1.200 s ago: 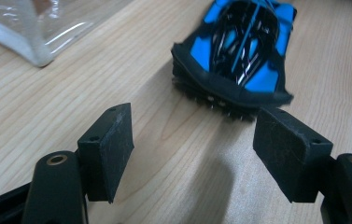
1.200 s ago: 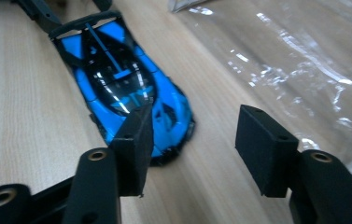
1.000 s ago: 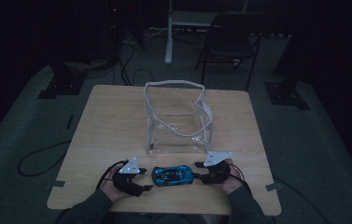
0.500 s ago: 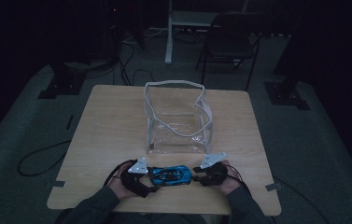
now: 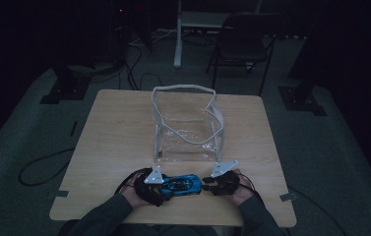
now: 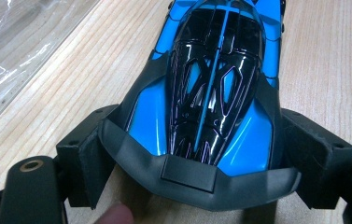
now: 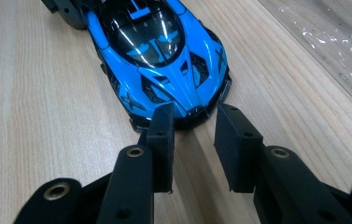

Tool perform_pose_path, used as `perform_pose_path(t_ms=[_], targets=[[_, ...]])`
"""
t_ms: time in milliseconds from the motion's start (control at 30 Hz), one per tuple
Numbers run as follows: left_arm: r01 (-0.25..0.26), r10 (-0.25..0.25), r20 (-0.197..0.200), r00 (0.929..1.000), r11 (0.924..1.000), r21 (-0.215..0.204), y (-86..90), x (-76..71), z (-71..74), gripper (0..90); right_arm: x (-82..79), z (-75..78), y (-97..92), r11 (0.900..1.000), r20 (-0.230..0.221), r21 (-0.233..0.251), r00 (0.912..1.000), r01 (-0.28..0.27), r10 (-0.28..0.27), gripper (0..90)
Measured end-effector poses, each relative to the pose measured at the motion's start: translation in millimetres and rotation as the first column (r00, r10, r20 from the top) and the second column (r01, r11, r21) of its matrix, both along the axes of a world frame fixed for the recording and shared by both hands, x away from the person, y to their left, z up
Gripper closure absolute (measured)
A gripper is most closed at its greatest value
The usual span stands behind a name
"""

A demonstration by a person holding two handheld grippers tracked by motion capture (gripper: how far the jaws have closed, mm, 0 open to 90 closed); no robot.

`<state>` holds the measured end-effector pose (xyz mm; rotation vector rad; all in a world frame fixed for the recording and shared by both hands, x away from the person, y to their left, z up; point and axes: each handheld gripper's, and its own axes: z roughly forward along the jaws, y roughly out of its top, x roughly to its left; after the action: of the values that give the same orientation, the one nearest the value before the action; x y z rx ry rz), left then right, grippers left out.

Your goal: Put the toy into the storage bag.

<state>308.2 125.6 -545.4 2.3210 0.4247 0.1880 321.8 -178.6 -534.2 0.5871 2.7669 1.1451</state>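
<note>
A blue and black toy car (image 5: 183,184) lies on the wooden table (image 5: 114,132) near its front edge, between my two grippers. My left gripper (image 5: 156,183) is at the car's tail. In the left gripper view the car (image 6: 211,70) has its rear wing between the wide-set jaws of that gripper (image 6: 201,140), which have just been opening; no firm press shows. My right gripper (image 5: 213,186) faces the nose. In the right gripper view its jaws (image 7: 194,116) have just been closing, with the car's nose (image 7: 192,105) just at their tips and a gap still between the pads.
A clear plastic bag (image 5: 188,132) with a white rim stands open just behind the car, mid-table. Its film shows at the edge of both gripper views (image 6: 19,51) (image 7: 332,46). A chair (image 5: 244,44) and cables lie on the dark floor beyond.
My left gripper has slid right along the table, up to and around the car's tail. My right gripper has stayed at the nose with its jaws narrower.
</note>
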Motion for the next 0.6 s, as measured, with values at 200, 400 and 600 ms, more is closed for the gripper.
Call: perform_pose_path(t_ms=[200, 400, 600], targets=[[0.026, -0.028, -0.064, 0.9975, 0.999, -0.035, 4.6, 2.4, 2.7, 22.8, 0.5, 0.1, -1.3, 1.0, 0.003, 0.0, 1.0, 0.006, -0.006, 66.4], [0.06, -0.06, -0.022, 0.998, 0.998, -0.019, 4.2, -2.0, 14.7, 23.8, 0.0, -0.5, -1.1, 0.9999, 0.006, -0.012, 0.9999, 0.009, -0.009, 60.4], [0.068, -0.068, -0.005, 0.9977, 0.9976, -0.015, 4.5, -0.3, 21.6, 24.5, -0.8, 0.6, 0.3, 0.9999, -0.004, 0.007, 1.0, -0.008, 0.009, 49.8]])
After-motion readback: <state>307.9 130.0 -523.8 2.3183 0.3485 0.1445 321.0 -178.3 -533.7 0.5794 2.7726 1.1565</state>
